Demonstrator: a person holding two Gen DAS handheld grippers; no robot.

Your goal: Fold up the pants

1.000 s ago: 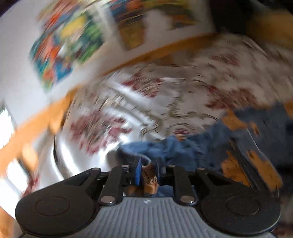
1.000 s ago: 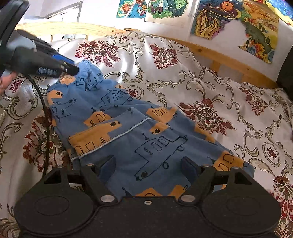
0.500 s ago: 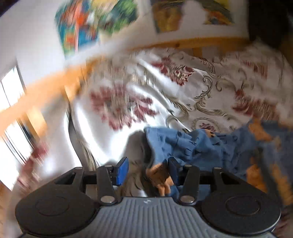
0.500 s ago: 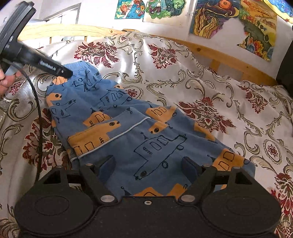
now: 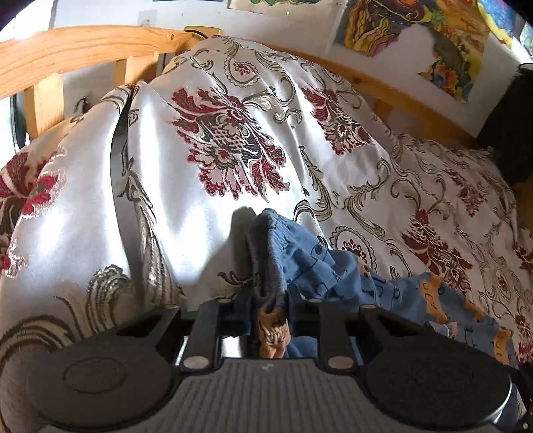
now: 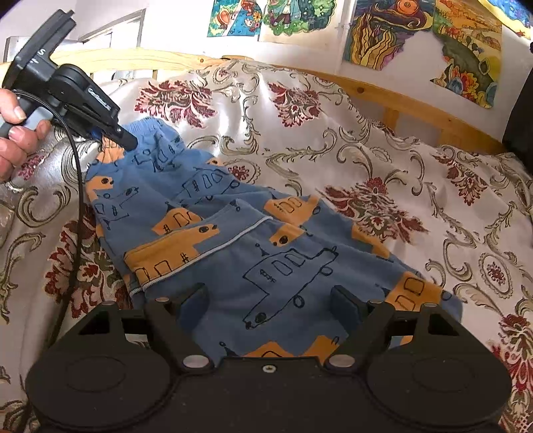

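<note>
My left gripper (image 5: 269, 308) pinches the waistband of the pants (image 6: 233, 239), which lie flat on the bedspread (image 6: 383, 160). My right gripper (image 6: 269, 299) hangs wide open above the leg end.

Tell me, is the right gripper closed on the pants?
No, the right gripper stands wide open above the blue pants, pinching no fabric.

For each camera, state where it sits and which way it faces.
Left wrist: rides the left gripper, facing the headboard; its fingers pinch the pants waistband.
Right wrist: rides the right gripper, jaws open over the pants' leg end, looking along them; a hand holding the left gripper shows top left.
Shared: pants, floral bedspread, wall paintings.
</note>
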